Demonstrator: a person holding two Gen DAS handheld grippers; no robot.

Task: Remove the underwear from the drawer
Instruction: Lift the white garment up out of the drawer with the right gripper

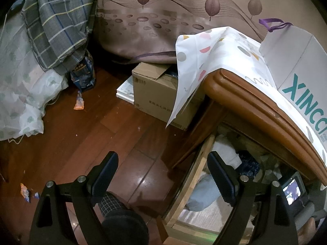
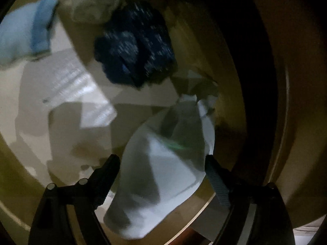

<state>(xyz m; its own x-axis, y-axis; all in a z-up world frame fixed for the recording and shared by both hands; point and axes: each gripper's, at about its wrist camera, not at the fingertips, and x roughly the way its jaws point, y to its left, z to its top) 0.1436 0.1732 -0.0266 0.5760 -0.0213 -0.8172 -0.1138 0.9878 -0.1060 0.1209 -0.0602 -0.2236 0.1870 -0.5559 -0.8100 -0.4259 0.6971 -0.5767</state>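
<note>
The drawer (image 1: 194, 173) stands pulled out under a wooden cabinet top (image 1: 251, 106). Inside lie a white garment (image 2: 163, 173), a dark blue patterned garment (image 2: 134, 51), a light blue one (image 2: 24, 32) and a white roll (image 2: 98, 0). My right gripper (image 2: 161, 159) is down in the drawer, open, with the white garment lying between its fingers; the right finger's pad (image 2: 216, 181) touches its edge, while the left finger stays apart. My left gripper (image 1: 162, 155) hangs open and empty over the floor and the drawer's side rail.
A cardboard box (image 1: 155, 94) sits on the wood floor (image 1: 92, 126) beside the cabinet. A dotted cloth (image 1: 214, 49) and a white paper bag (image 1: 296, 65) lie on the cabinet top. Checked bedding (image 1: 55, 20) is at the left. A person's foot (image 1: 122, 220) is below.
</note>
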